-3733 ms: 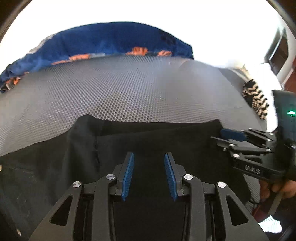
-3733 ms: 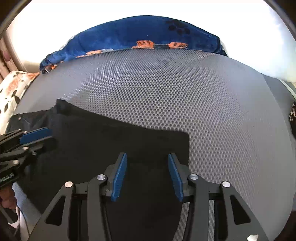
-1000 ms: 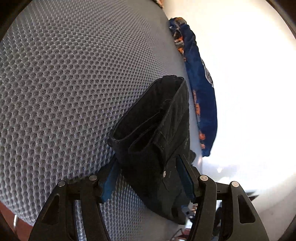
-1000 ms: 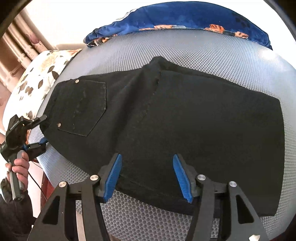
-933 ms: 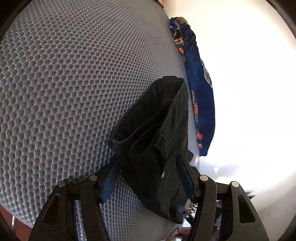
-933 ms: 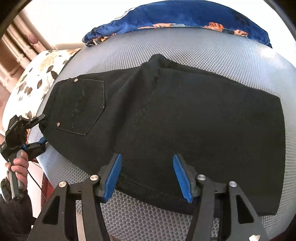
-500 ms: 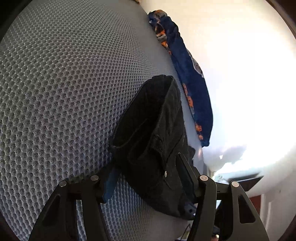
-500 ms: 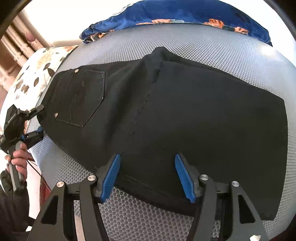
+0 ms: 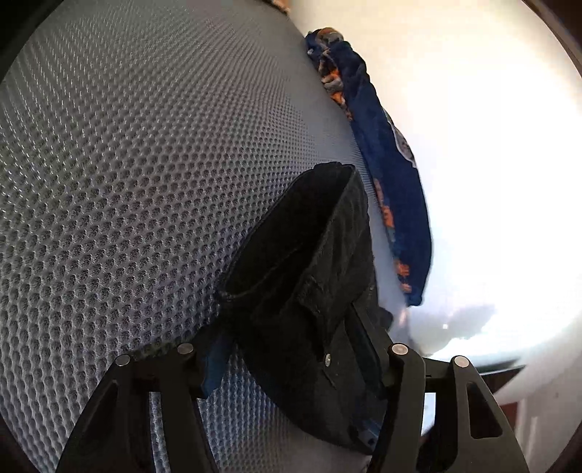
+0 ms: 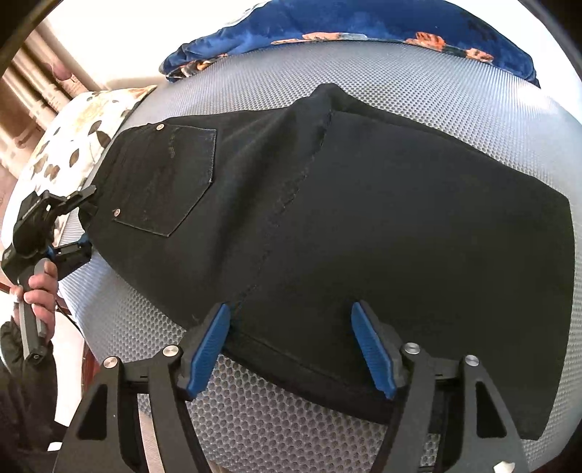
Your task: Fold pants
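Black pants [image 10: 363, 225] lie folded flat on a grey mesh mattress [image 10: 436, 94], back pocket up at the left. My right gripper [image 10: 291, 349] is open, hovering over the pants' near edge, holding nothing. My left gripper [image 9: 291, 367] has the waistband end of the pants [image 9: 302, 291] between its wide-set jaws; the fabric bulges up there. Whether the pads press the cloth is hidden. In the right wrist view the left gripper [image 10: 78, 222] sits at the pants' left end, held by a hand.
A blue blanket with orange print [image 10: 363, 25] lies along the mattress' far edge, also in the left wrist view [image 9: 385, 163]. A leaf-patterned pillow [image 10: 72, 145] is at the left. The mattress edge drops off near the left gripper.
The left gripper went from over the folded pants to the waistband end. The right gripper pulled back and rose, now seeing the whole garment. In the last second little moved.
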`<move>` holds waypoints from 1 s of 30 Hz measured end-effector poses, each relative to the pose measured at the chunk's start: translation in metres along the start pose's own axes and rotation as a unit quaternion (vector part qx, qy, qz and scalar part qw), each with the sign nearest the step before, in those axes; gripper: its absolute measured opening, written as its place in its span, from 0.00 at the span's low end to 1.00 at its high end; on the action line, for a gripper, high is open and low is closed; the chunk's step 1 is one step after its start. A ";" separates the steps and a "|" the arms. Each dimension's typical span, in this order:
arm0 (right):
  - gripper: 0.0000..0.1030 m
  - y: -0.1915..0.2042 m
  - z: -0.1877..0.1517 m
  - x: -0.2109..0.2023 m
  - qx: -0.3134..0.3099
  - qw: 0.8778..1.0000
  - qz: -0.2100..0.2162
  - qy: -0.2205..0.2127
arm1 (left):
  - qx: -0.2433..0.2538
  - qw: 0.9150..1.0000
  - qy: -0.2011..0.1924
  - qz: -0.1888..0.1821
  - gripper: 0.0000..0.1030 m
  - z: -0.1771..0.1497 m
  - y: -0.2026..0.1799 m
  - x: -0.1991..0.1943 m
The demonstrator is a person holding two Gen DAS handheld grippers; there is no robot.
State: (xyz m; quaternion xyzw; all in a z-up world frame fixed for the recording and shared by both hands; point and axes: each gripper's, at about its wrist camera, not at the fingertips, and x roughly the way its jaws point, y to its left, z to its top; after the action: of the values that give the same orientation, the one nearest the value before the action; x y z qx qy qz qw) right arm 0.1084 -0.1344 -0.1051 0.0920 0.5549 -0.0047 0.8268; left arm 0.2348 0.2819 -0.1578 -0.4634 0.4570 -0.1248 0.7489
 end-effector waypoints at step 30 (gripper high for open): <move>0.70 -0.129 -0.010 -0.113 0.151 0.981 0.010 -0.119 | 0.341 0.939 -0.019 0.025 0.23 -0.124 -0.235 0.015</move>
State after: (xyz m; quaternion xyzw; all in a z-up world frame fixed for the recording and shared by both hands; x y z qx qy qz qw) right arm 0.0420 -0.2706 -0.0242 0.2201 0.4442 -0.0911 0.8636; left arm 0.1996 0.0739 0.0045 -0.1708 0.3844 -0.2459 0.8733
